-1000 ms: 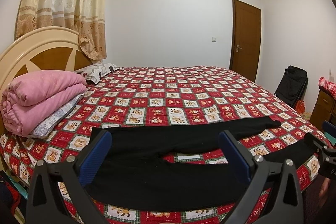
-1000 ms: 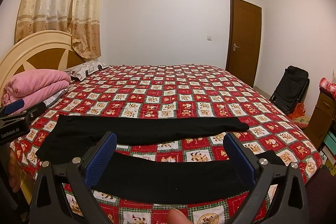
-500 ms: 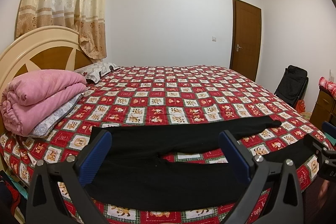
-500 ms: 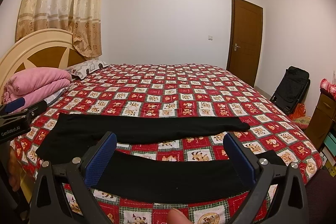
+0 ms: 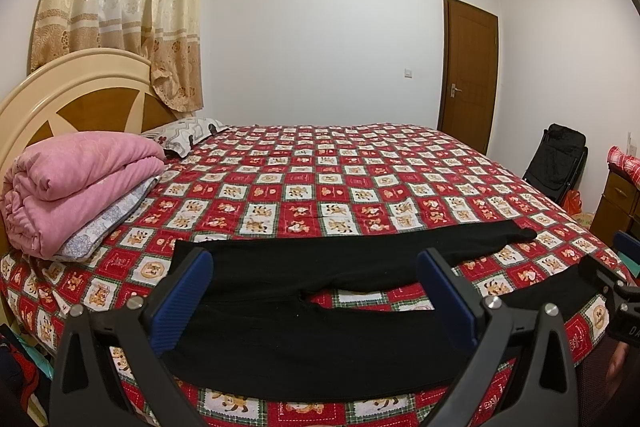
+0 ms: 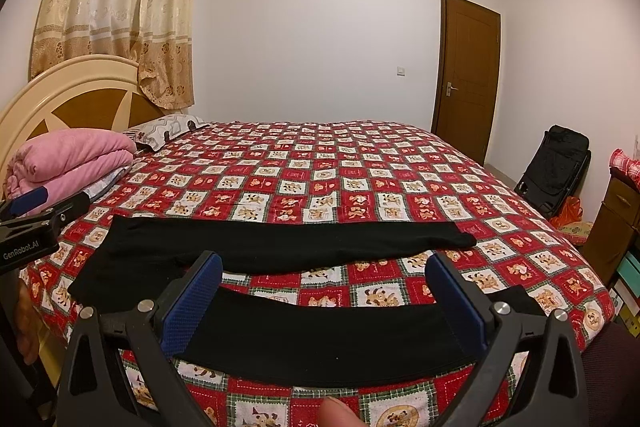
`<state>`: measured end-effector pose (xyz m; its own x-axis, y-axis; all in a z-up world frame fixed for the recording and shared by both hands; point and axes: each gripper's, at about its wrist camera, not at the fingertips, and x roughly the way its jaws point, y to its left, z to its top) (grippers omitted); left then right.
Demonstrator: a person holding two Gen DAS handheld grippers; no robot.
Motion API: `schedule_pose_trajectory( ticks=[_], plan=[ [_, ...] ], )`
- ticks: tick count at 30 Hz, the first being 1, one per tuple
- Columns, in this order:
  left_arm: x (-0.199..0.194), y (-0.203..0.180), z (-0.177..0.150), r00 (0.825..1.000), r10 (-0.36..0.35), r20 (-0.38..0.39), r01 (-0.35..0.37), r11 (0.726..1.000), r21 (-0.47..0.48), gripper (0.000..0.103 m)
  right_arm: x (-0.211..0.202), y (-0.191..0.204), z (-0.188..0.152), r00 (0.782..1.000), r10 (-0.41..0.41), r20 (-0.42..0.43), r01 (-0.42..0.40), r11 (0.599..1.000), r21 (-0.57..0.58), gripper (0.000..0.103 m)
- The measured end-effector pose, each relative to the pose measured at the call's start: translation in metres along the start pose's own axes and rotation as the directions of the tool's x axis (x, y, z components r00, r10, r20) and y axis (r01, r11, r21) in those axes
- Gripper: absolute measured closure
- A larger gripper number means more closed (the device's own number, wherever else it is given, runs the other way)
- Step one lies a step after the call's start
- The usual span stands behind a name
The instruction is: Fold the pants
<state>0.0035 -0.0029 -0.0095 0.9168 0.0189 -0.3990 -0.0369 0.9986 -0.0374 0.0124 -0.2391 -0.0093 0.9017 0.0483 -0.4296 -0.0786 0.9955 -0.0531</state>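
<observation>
While both tongs (image 5: 316,297) gape, pants (image 6: 280,247) flat nr bed (image 6: 360,167) edge, 2 legs apart.

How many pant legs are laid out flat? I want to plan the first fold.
2. The far leg runs across the bedspread, its cuff at the right. The near leg lies along the bed's front edge, partly hidden behind the open right gripper.

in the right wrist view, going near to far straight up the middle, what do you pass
right gripper → near leg of the black pants → strip of red patterned bedspread → far leg of the pants → rest of the bedspread → white wall
</observation>
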Motion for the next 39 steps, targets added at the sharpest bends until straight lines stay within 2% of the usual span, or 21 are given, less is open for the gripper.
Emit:
schedule_pose_trajectory(
  ticks=[11, 17, 18, 20, 22, 25, 28, 30, 33, 35, 37, 39],
  plan=[
    [0.001, 0.000, -0.002, 1.000, 0.002, -0.005, -0.002, 1.000, -0.004, 0.000, 0.004, 0.004, -0.005, 1.000, 0.004, -0.005, -0.004, 1.000, -0.002, 0.001],
    [0.024, 0.008, -0.019, 1.000, -0.029, -0.003, 0.030, 1.000, 0.007, 0.000, 0.019, 0.003, -0.020, 0.996, 0.086, 0.039, -0.087, 0.996, 0.035, 0.001],
    [0.035, 0.015, -0.023, 0.999, -0.029, -0.015, 0.029, 0.999, 0.014, 0.000, 0.027, 0.002, -0.025, 0.995, 0.097, 0.026, -0.098, 0.994, 0.046, 0.001],
    [0.060, 0.033, -0.027, 0.999, -0.012, -0.049, 0.013, 1.000, 0.019, 0.000, 0.051, -0.003, -0.030, 0.992, 0.118, -0.052, -0.115, 0.991, 0.064, 0.001],
    [0.088, 0.057, -0.030, 0.996, 0.036, -0.079, -0.034, 0.999, 0.023, 0.000, 0.082, -0.010, -0.041, 0.977, 0.156, -0.149, -0.143, 0.985, 0.095, 0.001],
    [0.135, 0.107, -0.037, 0.975, 0.164, -0.150, -0.156, 0.986, 0.062, 0.000, 0.114, -0.022, -0.053, 0.969, 0.143, -0.201, -0.117, 0.984, 0.138, 0.001],
    [0.174, 0.160, -0.040, 0.950, 0.223, -0.219, -0.217, 0.975, 0.052, 0.000, 0.134, -0.035, -0.062, 0.970, 0.111, -0.216, -0.080, 0.986, 0.146, 0.001],
    [0.193, 0.187, -0.041, 0.936, 0.260, -0.238, -0.260, 0.965, 0.032, 0.000, 0.144, -0.042, -0.066, 0.970, 0.103, -0.222, -0.069, 0.986, 0.155, 0.001],
    [0.225, 0.218, -0.040, 0.924, 0.230, -0.307, -0.245, 0.969, -0.013, 0.001, 0.160, -0.049, -0.072, 0.968, 0.086, -0.234, -0.049, 0.986, 0.158, 0.001],
    [0.248, 0.229, -0.041, 0.915, 0.202, -0.350, -0.230, 0.973, -0.038, 0.006, 0.168, -0.049, -0.075, 0.964, 0.075, -0.256, -0.042, 0.990, 0.133, 0.001],
    [0.268, 0.232, -0.043, 0.902, 0.165, -0.400, -0.206, 0.977, -0.061, 0.018, 0.176, -0.051, -0.078, 0.960, 0.055, -0.276, -0.026, 0.994, 0.106, 0.001],
    [0.291, 0.235, -0.046, 0.890, 0.126, -0.439, -0.180, 0.980, -0.083, 0.025, 0.182, -0.057, -0.078, 0.958, 0.037, -0.283, -0.011, 0.995, 0.095, 0.001]
  ],
)
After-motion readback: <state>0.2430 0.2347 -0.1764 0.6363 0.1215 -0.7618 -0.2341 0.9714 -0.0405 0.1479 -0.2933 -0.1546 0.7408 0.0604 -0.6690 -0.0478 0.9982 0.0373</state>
